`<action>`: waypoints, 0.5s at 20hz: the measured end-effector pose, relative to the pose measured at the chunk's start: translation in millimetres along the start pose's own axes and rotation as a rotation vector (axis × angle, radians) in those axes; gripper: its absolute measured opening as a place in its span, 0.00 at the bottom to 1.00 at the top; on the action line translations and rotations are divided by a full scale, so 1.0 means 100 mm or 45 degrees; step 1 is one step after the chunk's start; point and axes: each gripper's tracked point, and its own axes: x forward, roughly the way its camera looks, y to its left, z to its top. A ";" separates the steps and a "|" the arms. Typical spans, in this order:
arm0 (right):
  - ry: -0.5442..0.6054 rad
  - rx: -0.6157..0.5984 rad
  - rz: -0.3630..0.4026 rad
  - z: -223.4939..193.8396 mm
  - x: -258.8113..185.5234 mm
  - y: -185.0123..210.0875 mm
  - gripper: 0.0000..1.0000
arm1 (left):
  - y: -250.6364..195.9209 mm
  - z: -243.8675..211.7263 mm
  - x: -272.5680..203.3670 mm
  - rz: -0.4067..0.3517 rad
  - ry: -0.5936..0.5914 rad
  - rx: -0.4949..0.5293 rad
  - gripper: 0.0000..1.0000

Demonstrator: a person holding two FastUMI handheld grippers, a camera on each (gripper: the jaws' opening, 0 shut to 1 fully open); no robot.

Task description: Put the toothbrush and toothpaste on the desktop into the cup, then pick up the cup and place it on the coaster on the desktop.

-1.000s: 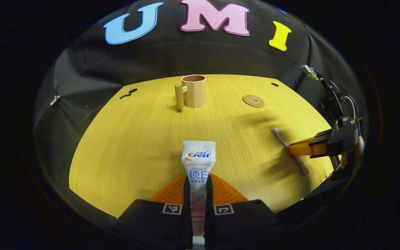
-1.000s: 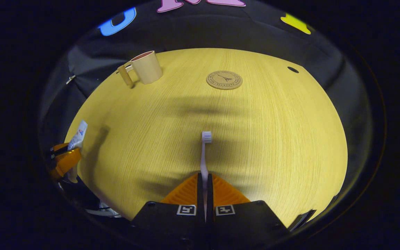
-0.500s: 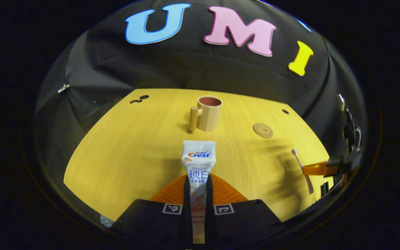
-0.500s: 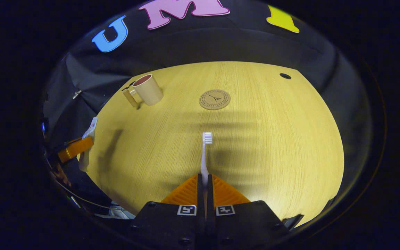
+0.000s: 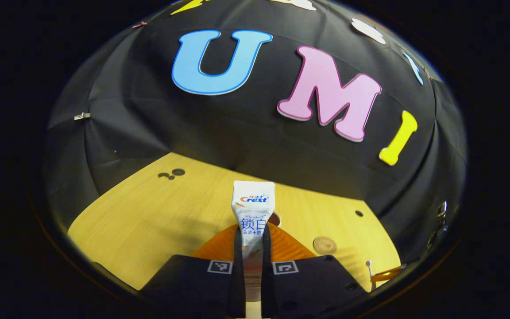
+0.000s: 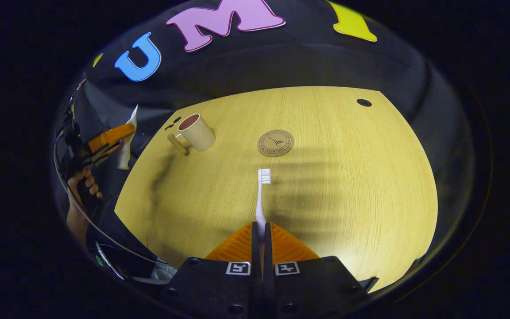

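Above the table (image 6: 326, 186), left gripper (image 5: 252, 239) pinches toothpaste (image 5: 253, 208); right gripper (image 6: 261, 235) pinches toothbrush (image 6: 261, 195).

left gripper (image 6: 124, 133) raised well above the desktop (image 6: 326, 199), toothpaste (image 5: 253, 208) now hiding most of the cup (image 6: 196, 132) | right gripper (image 6: 259, 237) lifted the toothbrush (image 6: 261, 195) off the desktop

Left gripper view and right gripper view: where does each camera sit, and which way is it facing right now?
Left gripper view: rides the left tongs, tilted up toward the booth wall; its fingers clamp the toothpaste.
Right gripper view: rides the right tongs, looking down over the desktop; its fingers clamp the toothbrush; a hand holds the left tongs at far left.
Shared: coaster, desktop, toothpaste, toothbrush.
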 end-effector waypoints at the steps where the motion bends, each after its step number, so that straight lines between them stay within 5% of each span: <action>1: 0.008 -0.003 0.006 0.02 0.00 -0.01 0.05 | -0.01 0.07 0.12 0.002 -0.021 -0.010 0.18; 10: 0.038 0.012 0.079 0.09 0.01 0.05 0.05 | -0.19 0.50 1.08 -0.033 -0.185 -0.072 0.18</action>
